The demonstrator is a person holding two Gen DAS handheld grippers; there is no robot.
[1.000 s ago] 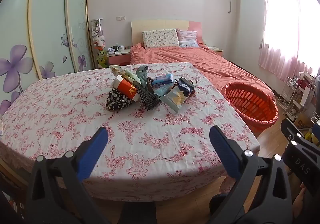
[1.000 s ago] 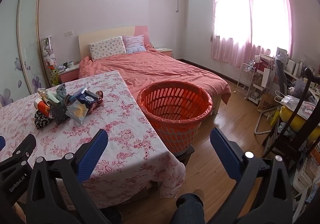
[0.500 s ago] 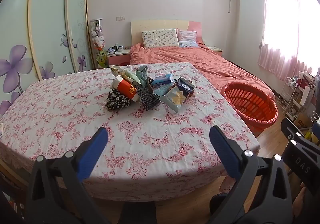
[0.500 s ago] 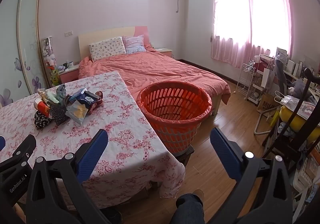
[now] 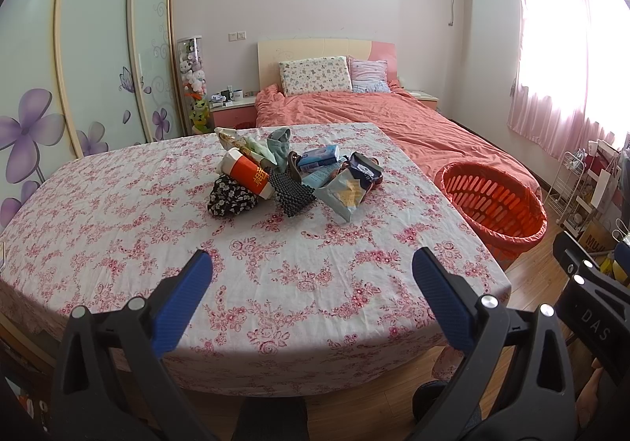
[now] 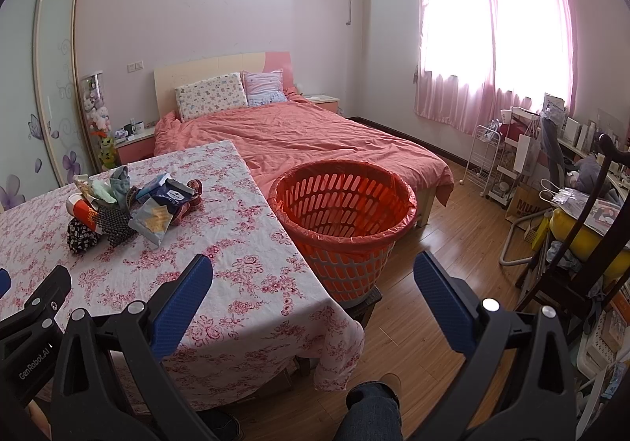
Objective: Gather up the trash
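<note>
A pile of trash [image 5: 291, 177] lies in the middle of a table with a pink flowered cloth [image 5: 138, 244]: an orange and white tube, a black dotted pouch, a dark mesh piece, snack bags and wrappers. The pile also shows in the right wrist view [image 6: 130, 208]. An orange basket [image 6: 342, 232] lined with a bag stands on a stool at the table's right edge; it also shows in the left wrist view [image 5: 492, 204]. My left gripper [image 5: 311, 283] is open and empty above the table's near edge. My right gripper [image 6: 311, 283] is open and empty, between table corner and basket.
A bed with a coral cover [image 6: 307, 138] stands behind the table and basket. Sliding wardrobe doors [image 5: 94, 59] line the left wall. A white cart [image 6: 488, 161], a cluttered desk and a dark chair [image 6: 590, 228] fill the right side. Wooden floor [image 6: 445, 244] lies beyond the basket.
</note>
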